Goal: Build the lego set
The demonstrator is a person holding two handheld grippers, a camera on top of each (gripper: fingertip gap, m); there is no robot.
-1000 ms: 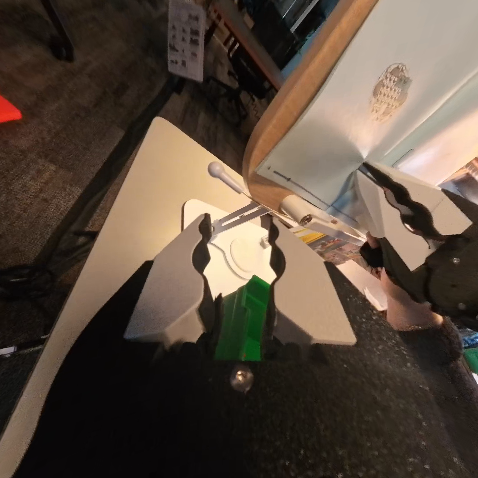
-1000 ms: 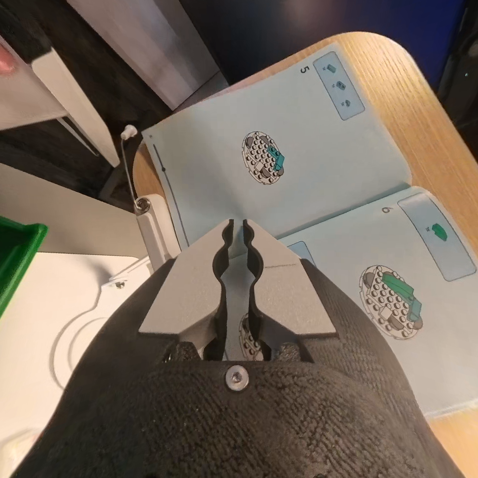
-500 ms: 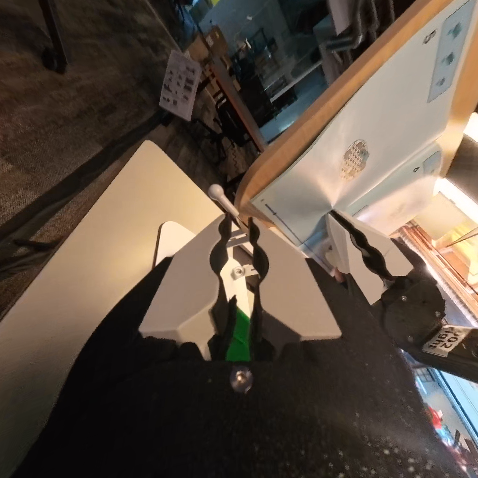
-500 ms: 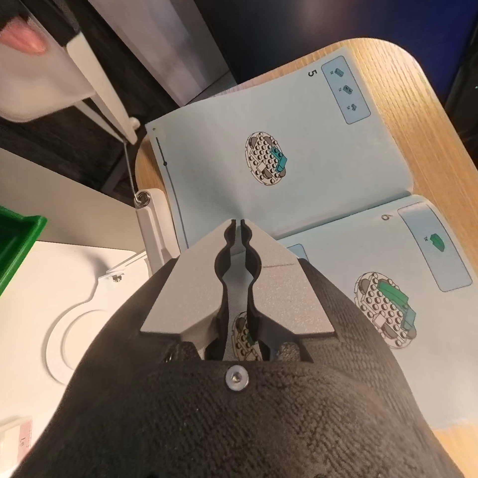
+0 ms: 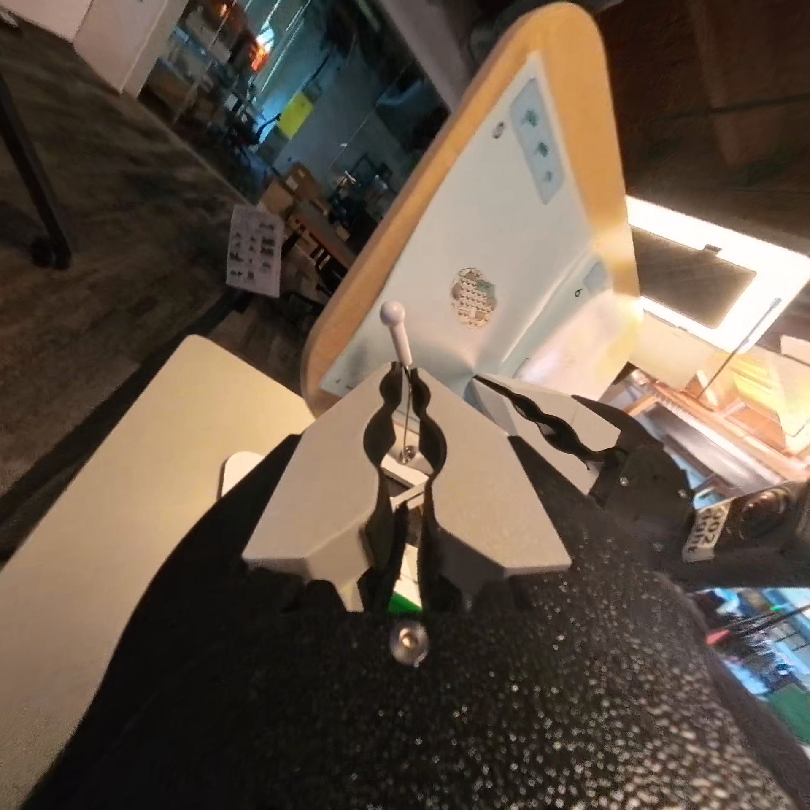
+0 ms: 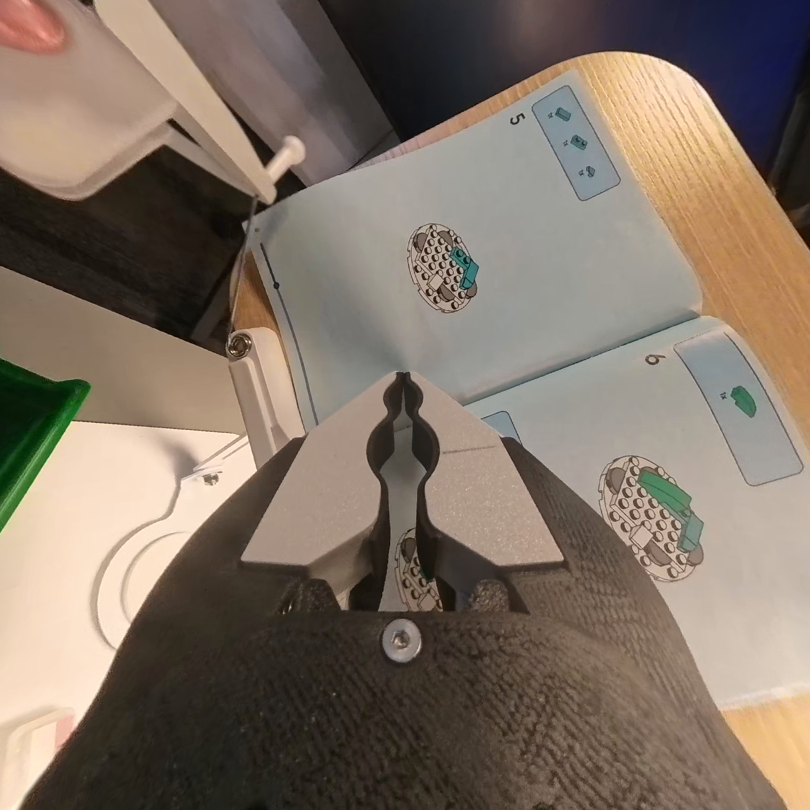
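— Which step?

— I judge I'm holding the booklet (image 6: 504,271) open on its wooden stand (image 6: 683,144); my left gripper (image 5: 402,378) is clenched on the page-holder wire (image 5: 408,412); my right gripper (image 6: 403,376) is closed, apparently on the fold.

— Next?

— Reading, then fetching a brick; only the right view shows the green tray (image 6: 30,434); no loose bricks visible.

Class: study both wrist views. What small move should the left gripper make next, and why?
Probably swing the rod over onto the booklet. The left gripper looks shut on the rod below its white knob; the rod's foot is pinned by a screw beside the booklet, and the right gripper, shut, sits at the open fold, seemingly holding the pages flat.
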